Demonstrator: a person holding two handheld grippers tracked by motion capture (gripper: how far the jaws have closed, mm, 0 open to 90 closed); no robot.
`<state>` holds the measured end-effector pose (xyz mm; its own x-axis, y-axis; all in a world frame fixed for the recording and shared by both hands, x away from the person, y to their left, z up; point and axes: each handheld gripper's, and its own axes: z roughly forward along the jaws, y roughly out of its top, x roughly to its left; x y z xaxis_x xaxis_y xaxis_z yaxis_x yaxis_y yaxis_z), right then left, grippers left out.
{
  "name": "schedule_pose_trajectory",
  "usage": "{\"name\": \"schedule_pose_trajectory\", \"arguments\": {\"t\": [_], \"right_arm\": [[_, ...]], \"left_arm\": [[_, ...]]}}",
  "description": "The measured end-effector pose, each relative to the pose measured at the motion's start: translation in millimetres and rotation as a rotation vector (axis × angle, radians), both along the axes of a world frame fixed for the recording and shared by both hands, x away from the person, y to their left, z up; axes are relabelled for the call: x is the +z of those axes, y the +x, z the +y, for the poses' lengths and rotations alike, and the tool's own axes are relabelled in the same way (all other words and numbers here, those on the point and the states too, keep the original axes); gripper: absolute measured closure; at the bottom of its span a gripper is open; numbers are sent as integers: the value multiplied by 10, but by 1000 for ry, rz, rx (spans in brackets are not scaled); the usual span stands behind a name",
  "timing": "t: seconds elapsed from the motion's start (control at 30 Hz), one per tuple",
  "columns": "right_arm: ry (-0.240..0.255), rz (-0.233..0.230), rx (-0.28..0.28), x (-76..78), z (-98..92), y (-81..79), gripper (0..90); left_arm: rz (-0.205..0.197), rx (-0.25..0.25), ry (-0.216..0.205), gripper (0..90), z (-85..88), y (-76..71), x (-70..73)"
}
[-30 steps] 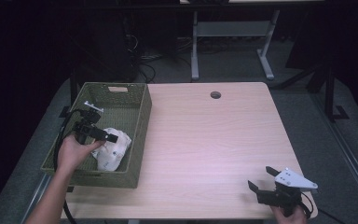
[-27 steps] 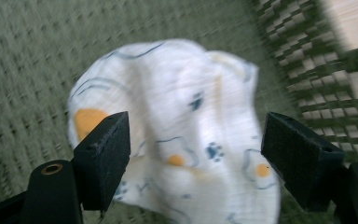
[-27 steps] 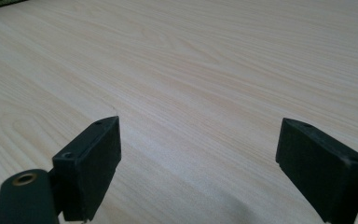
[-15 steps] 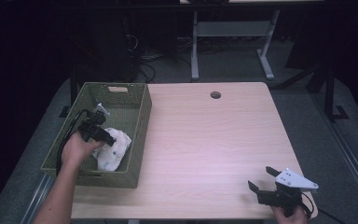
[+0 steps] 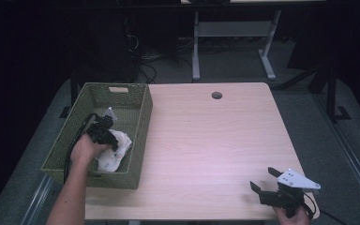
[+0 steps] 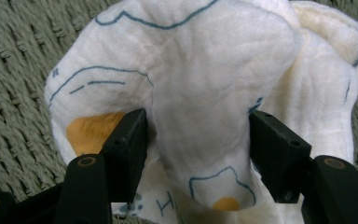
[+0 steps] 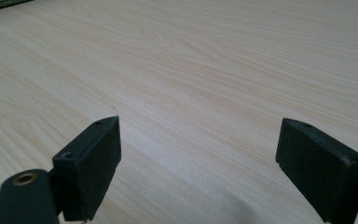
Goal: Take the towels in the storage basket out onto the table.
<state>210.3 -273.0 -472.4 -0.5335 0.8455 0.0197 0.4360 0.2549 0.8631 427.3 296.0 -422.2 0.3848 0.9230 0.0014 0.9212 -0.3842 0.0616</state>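
**Left gripper closes in on the cloth in the basket**

Now that the left gripper (image 5: 107,137) has dropped from above the basket's rim down onto its contents, the pick-up looks to be at the moment of the grasp. A second ago that gripper hung higher, over the middle of the green woven rectangular basket (image 5: 138,136); it now sits low inside it, and its jaws have just been closing. In the left gripper view a raised fold of the white crumpled cloth with blue line drawings and orange patches (image 6: 200,93) stands between the two black pads, which sit right against its sides. Whether they already squeeze it I cannot tell; the fold bulges between them but is not pinched flat, so I judge the grip as not yet firm.

The right gripper (image 5: 265,183) has kept its place at the near right corner of the pale wooden worktop (image 5: 215,140), its jaws spread wide over bare wood with nothing between them.

As for containers, the basket stands on the worktop's left edge, and the cloth lies bunched on its woven floor toward the near end, against the right-hand wall. Nothing else can be made out inside it. If the jaws close a little further, the cloth should lift out by that fold.
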Motion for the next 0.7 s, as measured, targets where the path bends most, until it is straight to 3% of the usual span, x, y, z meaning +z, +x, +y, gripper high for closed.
{"name": "schedule_pose_trajectory", "arguments": {"t": [0.4,0.7], "right_arm": [[-7,-1,9,-2,30,0,137],[-11,3,9,-9,35,-2,137]], "left_arm": [[5,-16,-44,679,24,-32,21],[11,15,-80,744,75,-35,31]]}}
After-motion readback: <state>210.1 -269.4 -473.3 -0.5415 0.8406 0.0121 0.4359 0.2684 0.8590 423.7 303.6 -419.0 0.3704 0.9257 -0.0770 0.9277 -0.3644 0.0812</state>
